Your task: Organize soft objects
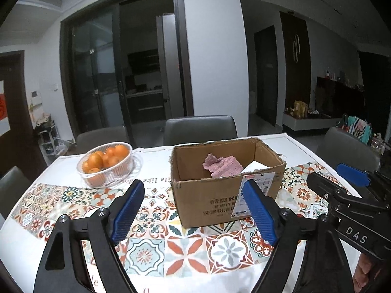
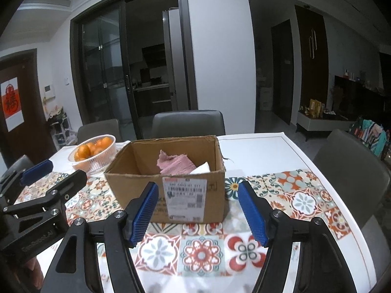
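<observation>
Both wrist views face an open cardboard box (image 1: 227, 188) standing on a white worktop (image 1: 281, 144) laid with a runner of patterned tile print (image 1: 146, 246). Inside the box lies a crumpled pink cloth (image 1: 223, 165), resting toward the back, with a white sheet or cloth (image 1: 256, 165) just beside it on the right; what the white item is cannot be told. A white shipping label (image 2: 185, 199) is stuck to the near wall of the box.

The left hand-held gripper (image 1: 194, 211) is held above the runner with its jaws spread wide and nothing between them; its blue ribbed pads (image 1: 127, 211) frame the near left part of the box without touching it. The right hand-held gripper (image 2: 199, 213) is likewise wide and empty, its pads (image 2: 251, 213) either side of the label, apart from the cardboard. Each tool shows at the edge of the other's view: the right one at the right edge of the left view, the left one at the left edge of the right view.

To the left of the box, apart from it, stands a clear plastic basket (image 1: 107, 171) heaped with oranges (image 1: 105, 158). Grey chairs (image 2: 188, 123) line the far side of the worktop, and another chair (image 2: 352, 168) stands at its right.
</observation>
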Tool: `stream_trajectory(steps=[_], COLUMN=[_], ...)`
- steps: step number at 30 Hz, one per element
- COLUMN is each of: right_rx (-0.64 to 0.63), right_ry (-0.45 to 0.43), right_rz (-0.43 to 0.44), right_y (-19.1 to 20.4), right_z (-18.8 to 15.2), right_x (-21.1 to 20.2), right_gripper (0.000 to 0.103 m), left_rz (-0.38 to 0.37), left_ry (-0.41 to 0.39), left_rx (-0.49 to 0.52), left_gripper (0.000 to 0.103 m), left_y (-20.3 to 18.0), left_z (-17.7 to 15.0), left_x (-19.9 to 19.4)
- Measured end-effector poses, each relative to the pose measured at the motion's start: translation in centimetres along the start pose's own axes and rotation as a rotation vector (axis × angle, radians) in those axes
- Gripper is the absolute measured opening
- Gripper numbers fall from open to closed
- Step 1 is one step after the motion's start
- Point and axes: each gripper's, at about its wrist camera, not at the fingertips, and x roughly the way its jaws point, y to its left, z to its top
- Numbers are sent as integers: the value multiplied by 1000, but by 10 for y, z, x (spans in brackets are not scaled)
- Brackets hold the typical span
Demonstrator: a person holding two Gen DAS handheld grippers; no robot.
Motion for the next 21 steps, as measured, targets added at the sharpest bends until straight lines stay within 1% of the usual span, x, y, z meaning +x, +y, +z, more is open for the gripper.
stream_trajectory(steps=[2,4,9,14,17,21], right_rx=[-2,-10,-23,-28,-36,-39], right_ry=[-10,-25,-75,-103,-114,-120], right_rz=[-3,-11,-50,-74,-93,-103], right_y=[0,1,1,3,4,4], right_z=[-5,-9,-18,-30,-37,-47], right_x=[-14,-27,-63,-89,-101,-112], right_gripper=[69,72,76,81,85,86], left_rz=[11,27,50,80,93,115], left_ry=[-13,-29,-58,-85,-87,-88], left_rx=[2,2,-15,-6,5,1], left_gripper=[88,90,97,98,100,102], left_y=[-2,-3,-3,-5,-7,-8], left_z=[-4,-8,-20,-33,-40,-51], left_x=[-14,-25,-56,-79,-90,-102])
